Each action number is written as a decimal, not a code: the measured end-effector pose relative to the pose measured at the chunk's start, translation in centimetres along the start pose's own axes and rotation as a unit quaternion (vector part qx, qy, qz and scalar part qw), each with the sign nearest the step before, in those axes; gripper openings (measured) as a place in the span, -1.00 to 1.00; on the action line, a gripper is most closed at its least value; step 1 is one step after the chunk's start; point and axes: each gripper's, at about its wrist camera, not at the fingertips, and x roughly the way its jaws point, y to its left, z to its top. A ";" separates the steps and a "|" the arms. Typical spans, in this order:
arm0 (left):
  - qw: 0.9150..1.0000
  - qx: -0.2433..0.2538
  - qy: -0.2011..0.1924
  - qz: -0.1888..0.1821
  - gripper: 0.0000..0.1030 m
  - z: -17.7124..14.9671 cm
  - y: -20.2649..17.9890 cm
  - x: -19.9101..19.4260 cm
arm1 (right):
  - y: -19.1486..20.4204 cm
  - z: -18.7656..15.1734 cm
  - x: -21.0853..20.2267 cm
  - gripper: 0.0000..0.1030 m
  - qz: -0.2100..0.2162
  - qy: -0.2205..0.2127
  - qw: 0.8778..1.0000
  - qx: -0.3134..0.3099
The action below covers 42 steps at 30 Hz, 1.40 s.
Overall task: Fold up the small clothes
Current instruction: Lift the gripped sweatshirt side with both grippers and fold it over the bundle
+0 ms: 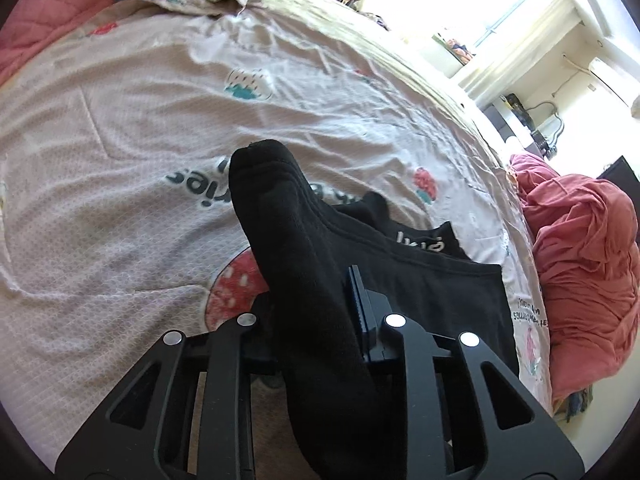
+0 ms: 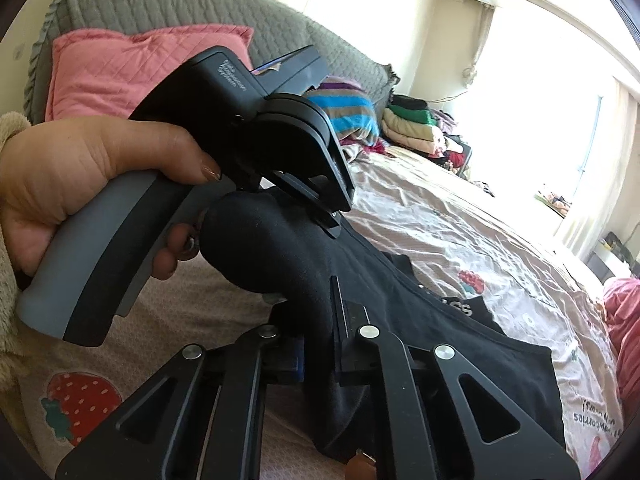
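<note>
While both grippers are clamping one black sock over the bed:
Left wrist view: left gripper [image 1: 320, 312] is pinching the black sock [image 1: 288, 216], toe sticking out past its fingers, over the strawberry bedsheet [image 1: 140, 128].
Right wrist view: right gripper [image 2: 320, 340] is squeezing the sock's other end; black garment [image 2: 480, 368] is lying right of its fingers; a hand [image 2: 72, 184] is gripping the left gripper's handle.

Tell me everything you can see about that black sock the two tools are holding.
The black sock is thick, soft knit, plain, with a rounded seamed toe. It is lifted off the bed, stretched between the two tools: the left gripper has its fingers closed on one stretch, the right gripper on another, and its bulging end sits beside the person's hand. Under it lies another black garment with white lettering.
</note>
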 end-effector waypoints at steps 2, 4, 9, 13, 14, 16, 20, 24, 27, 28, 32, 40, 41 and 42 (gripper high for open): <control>1.000 0.010 -0.006 0.001 -0.65 0.0 -0.9 -0.4 | -0.6 -0.1 -0.5 -0.85 -0.005 -0.007 1.000 0.012; 1.000 0.016 -0.008 0.001 -0.65 0.1 -1.7 -0.8 | -1.3 -0.1 -1.1 -0.86 -0.010 -0.011 1.000 0.026; 0.999 0.031 -0.017 -0.001 -0.65 0.2 -3.8 -1.5 | -2.6 -0.2 -2.1 -0.86 -0.019 -0.019 0.998 0.049; 0.999 0.040 -0.021 -0.002 -0.65 0.1 -5.3 -1.7 | -3.6 -0.4 -2.9 -0.87 -0.026 -0.026 0.997 0.069; 0.999 0.043 -0.022 -0.002 -0.65 0.1 -5.7 -1.9 | -3.9 -0.5 -3.1 -0.87 -0.027 -0.027 0.997 0.074; 0.999 0.047 -0.024 -0.002 -0.65 0.1 -6.4 -2.0 | -4.4 -0.7 -3.5 -0.87 -0.029 -0.031 0.995 0.085; 0.998 0.059 -0.027 -0.001 -0.65 0.1 -7.9 -2.2 | -5.0 -1.0 -4.2 -0.87 -0.035 -0.037 0.994 0.098; 0.997 0.072 -0.027 0.001 -0.65 0.0 -9.4 -2.1 | -5.9 -1.2 -4.9 -0.87 -0.039 -0.039 0.992 0.116; 0.997 0.078 -0.027 0.001 -0.65 -0.1 -10.4 -2.1 | -6.6 -1.4 -5.4 -0.87 -0.043 -0.042 0.990 0.126; 0.996 0.081 -0.027 0.001 -0.65 -0.1 -10.7 -2.0 | -6.8 -1.4 -5.6 -0.87 -0.044 -0.042 0.990 0.129; 0.996 0.091 -0.025 0.002 -0.65 -0.3 -12.1 -1.9 | -7.7 -1.9 -6.2 -0.87 -0.048 -0.044 0.987 0.144; 0.994 0.107 -0.013 0.002 -0.63 -0.6 -14.4 -0.7 | -9.4 -2.9 -6.9 -0.87 -0.056 -0.038 0.983 0.169; 0.994 0.109 -0.012 0.002 -0.62 -0.7 -14.7 -0.6 | -9.6 -3.0 -7.0 -0.87 -0.055 -0.037 0.983 0.173; 0.994 0.113 -0.010 0.003 -0.61 -0.8 -15.0 -0.4 | -9.8 -3.2 -7.0 -0.87 -0.055 -0.036 0.982 0.176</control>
